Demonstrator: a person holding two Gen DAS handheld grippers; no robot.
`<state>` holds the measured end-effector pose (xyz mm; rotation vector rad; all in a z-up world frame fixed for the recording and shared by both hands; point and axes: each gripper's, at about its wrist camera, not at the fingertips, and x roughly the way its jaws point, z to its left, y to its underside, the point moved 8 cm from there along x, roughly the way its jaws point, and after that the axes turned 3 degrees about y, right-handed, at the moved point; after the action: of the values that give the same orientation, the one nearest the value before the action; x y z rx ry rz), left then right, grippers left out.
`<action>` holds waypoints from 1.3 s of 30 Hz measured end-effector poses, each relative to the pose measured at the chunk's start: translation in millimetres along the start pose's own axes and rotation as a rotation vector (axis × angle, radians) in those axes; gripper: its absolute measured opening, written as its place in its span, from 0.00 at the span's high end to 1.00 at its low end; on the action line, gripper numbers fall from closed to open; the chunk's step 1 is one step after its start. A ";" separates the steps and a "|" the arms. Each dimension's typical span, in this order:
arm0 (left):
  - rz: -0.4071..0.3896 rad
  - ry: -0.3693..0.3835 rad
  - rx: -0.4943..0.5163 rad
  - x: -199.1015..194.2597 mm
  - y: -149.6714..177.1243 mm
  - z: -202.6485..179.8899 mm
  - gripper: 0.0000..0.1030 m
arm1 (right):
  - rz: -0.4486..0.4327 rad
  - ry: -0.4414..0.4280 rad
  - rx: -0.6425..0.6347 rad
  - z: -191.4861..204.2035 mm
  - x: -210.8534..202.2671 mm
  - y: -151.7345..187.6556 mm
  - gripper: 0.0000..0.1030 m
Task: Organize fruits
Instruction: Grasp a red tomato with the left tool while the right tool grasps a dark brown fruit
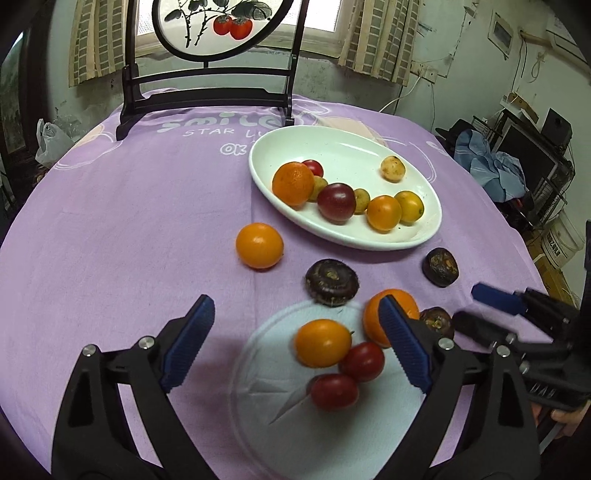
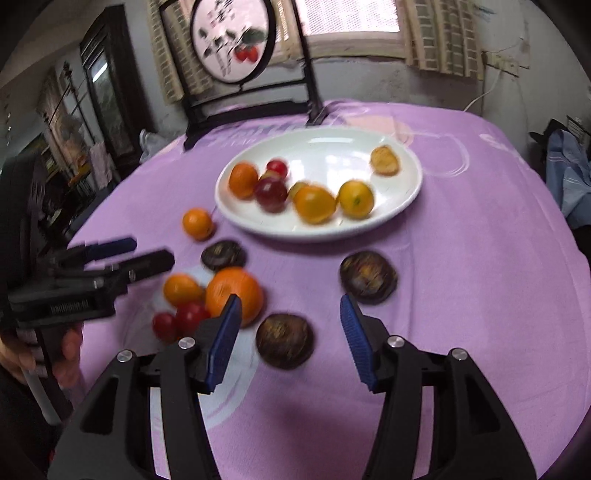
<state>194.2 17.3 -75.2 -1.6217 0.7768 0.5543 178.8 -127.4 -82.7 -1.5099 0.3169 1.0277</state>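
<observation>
Fruits lie in two groups on our purple tablecloth (image 1: 110, 221), some on the white oval plate (image 1: 332, 144) and the rest loose on the cloth in front of it. On the cloth we can read "smile", then "STAR" and "OK" in white letters beside the plate; the remaining letters are cut off by its rim. On the plate we count eight pieces: a large orange (image 1: 293, 183), a red cherry tomato behind it, a dark red plum-like fruit (image 1: 337, 201), two small orange citrus (image 1: 384, 213), and three small yellowish fruits, one of them (image 1: 393, 168) apart near the far rim. Loose on the cloth we count eight more: one small orange citrus (image 1: 259, 245) alone to the left, three dark brown water chestnuts (image 1: 332, 282), a big orange (image 2: 234, 291), another small citrus (image 1: 322, 342) and two red cherry tomatoes (image 1: 334, 391) clustered together. Our left gripper (image 1: 295, 343) hangs over that cluster with its blue-padded jaws spread wide, clamping nothing. Our right gripper (image 2: 290, 332) also stands apart and empty, with one water chestnut (image 2: 284, 346) lying on the cloth between its tips, untouched. Behind the plate stands a dark-framed round screen (image 1: 218, 22) painted with two red persimmons.
</observation>
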 end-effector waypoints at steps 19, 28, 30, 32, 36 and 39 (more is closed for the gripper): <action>0.076 0.040 0.026 4.7 20.5 0.6 0.10 | 0.026 0.096 -0.078 4.9 25.0 16.4 0.59; 0.127 0.067 0.151 9.1 43.4 -26.6 0.11 | 0.026 0.082 0.047 -25.4 17.6 13.3 0.59; 0.142 0.051 0.171 14.8 48.7 -28.0 0.11 | 0.025 0.078 0.053 -26.4 17.0 12.9 0.59; 0.153 0.043 0.179 18.7 51.7 -27.9 0.15 | 0.018 0.076 0.050 -26.1 15.5 11.8 0.59; 0.157 0.036 0.199 22.1 55.9 -27.5 0.28 | 0.014 0.073 0.051 -26.6 15.2 11.2 0.59; 0.156 0.042 0.244 21.3 58.7 -31.8 0.40 | 0.015 0.076 0.050 -26.8 15.8 11.2 0.59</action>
<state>162.6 -22.6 -123.3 -1.3591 0.9694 0.5155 190.9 -148.7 -104.9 -1.5058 0.4055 0.9685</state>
